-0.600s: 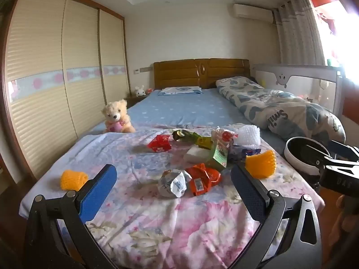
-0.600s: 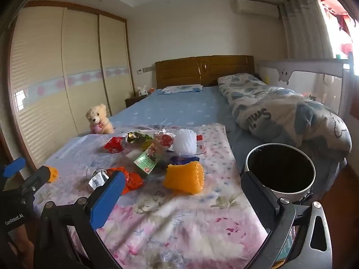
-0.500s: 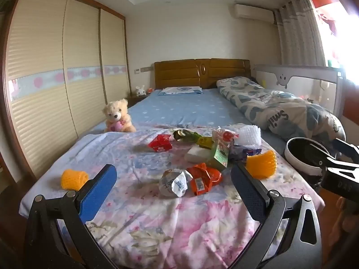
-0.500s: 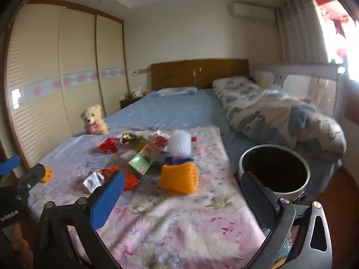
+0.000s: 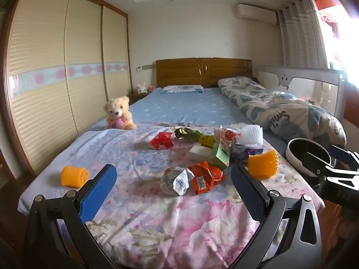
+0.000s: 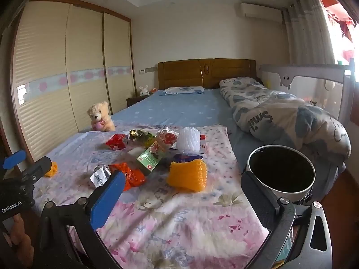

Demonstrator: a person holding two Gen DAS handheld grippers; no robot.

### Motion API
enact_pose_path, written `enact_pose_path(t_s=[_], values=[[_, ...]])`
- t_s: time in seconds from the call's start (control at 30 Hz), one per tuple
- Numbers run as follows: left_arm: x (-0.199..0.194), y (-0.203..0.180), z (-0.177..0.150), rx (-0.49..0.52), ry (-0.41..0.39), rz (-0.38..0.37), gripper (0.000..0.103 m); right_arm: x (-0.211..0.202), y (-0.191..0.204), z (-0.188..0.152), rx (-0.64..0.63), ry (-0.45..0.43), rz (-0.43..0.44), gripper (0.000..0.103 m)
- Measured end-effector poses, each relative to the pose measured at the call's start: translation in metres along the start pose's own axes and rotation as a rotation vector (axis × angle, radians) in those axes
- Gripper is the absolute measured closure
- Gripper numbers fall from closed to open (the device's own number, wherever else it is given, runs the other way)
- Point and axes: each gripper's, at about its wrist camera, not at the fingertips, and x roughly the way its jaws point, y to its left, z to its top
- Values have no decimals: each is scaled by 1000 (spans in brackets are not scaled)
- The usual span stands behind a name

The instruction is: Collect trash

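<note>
Trash lies scattered on the floral sheet (image 5: 157, 219) at the foot of the bed: a crumpled white wrapper (image 5: 176, 180), an orange wrapper (image 5: 205, 176), a green carton (image 5: 221, 154), a red packet (image 5: 162, 140), white foam mesh (image 5: 251, 134) and two orange foam nets (image 5: 262, 164) (image 5: 74, 176). A white bin with a black inside (image 6: 281, 168) stands at the bed's right side. My left gripper (image 5: 174, 190) is open and empty, short of the white wrapper. My right gripper (image 6: 182, 198) is open and empty, near the orange foam net (image 6: 187, 174).
A teddy bear (image 5: 119, 113) sits at the bed's left edge. A rolled quilt (image 5: 280, 109) lies along the right side, with a bed rail (image 5: 303, 78) behind it. Wardrobe doors (image 5: 56, 78) line the left wall. The headboard (image 5: 203, 71) is far back.
Both grippers have shifted only slightly. The right wrist view has steadied and come a little closer to the bed. Both stay open and empty.
</note>
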Motion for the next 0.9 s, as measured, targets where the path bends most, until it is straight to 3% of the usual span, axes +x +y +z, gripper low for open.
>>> enact_pose_path(t_s=[0.9], values=[[4,-1,-3,3,8,-1,0,3,-3,0,31,26,33,0]])
